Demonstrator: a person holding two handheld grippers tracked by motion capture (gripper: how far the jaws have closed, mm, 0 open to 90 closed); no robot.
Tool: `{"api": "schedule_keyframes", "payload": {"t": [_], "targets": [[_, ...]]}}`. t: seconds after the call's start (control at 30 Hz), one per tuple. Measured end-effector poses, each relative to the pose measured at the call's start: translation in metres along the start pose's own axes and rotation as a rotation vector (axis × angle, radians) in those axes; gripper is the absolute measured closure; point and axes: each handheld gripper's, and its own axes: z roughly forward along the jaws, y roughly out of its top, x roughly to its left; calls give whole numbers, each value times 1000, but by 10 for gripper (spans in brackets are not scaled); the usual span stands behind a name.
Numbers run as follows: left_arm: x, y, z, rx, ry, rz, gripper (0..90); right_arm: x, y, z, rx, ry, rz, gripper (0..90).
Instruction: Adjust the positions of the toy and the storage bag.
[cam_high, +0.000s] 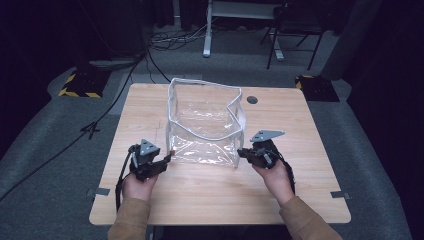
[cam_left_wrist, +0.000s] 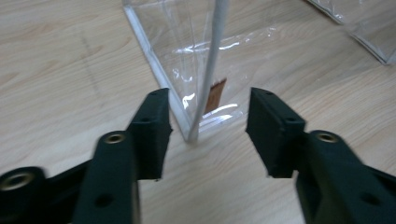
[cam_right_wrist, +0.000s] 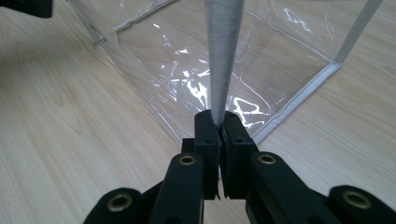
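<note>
Two grippers work the near corners of one clear bag (cam_high: 205, 122), which stands open-topped on the table (cam_high: 310, 200), somewhat nearer the far edge than the near one. Nearest the person, the right gripper (cam_high: 245, 152) is clamped tight on the bag's grey corner seam (cam_right_wrist: 223, 60); in the right gripper view the jaws meet on the trim low down, close to the tabletop, which judged from the hold pins that corner so the bag cannot slide or fold. The left gripper (cam_high: 167, 159) is about half open and holds nothing: in the left gripper view its jaws straddle the other near corner edge (cam_left_wrist: 208, 74), apart from it on both sides, apparently lined up to pinch it in the same way. A small brown tag (cam_left_wrist: 215, 95) sits inside the plastic just behind that edge. Farther off, the bag's rim (cam_high: 205, 82) sags unevenly, suggesting soft walls that need support at both corners. Beyond it lies a round hole (cam_high: 252, 99) in the tabletop.
</note>
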Motion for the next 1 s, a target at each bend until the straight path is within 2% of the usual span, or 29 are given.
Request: {"api": "schedule_keyframes", "payload": {"t": [0.07, 0.13, 0.17, 0.2, 0.23, 0.33, 0.43, 0.57, 0.63, 0.7, 0.8, 0.97, 1.0], "targets": [[-5, 6, 9, 14, -1, 17, 595, -1, -6, -7, 3, -2, 6, 867], [-10, 9, 15, 18, -19, 37, 701, -2, -12, -14, -1, -4, 18, 867], [-15, 11, 15, 27, -42, 82, 766, -3, -14, -16, 1, -3, 21, 868], [-21, 12, 16, 30, -30, 116, 858, -4, -18, -20, -1, -4, 29, 867], [-26, 12, 16, 40, -24, 144, 864, -4, -21, -24, -4, -6, 37, 867], [-38, 10, 13, 48, -50, 169, 869, -7, -31, -35, -6, -16, 43, 867], [-51, 5, 5, 59, -85, 190, 869, -8, -42, -46, -12, 0, 65, 867], [-68, -7, -7, 68, -121, 219, 868, -4, -57, -61, -21, 18, 52, 866], [-72, -10, -11, 64, -126, 216, 868, -1, -62, -66, -22, 22, 47, 866], [-82, -20, -23, 75, -151, 231, 867, 6, -74, -78, -21, 42, 43, 866], [-92, -30, -33, 76, -172, 236, 866, 14, -82, -87, -16, 54, 22, 865], [-106, -40, -44, 81, -221, 237, 865, 23, -97, -102, -20, 76, 19, 864], [-109, -41, -46, 83, -226, 251, 865, 24, -100, -105, -19, 77, 17, 864]]}}
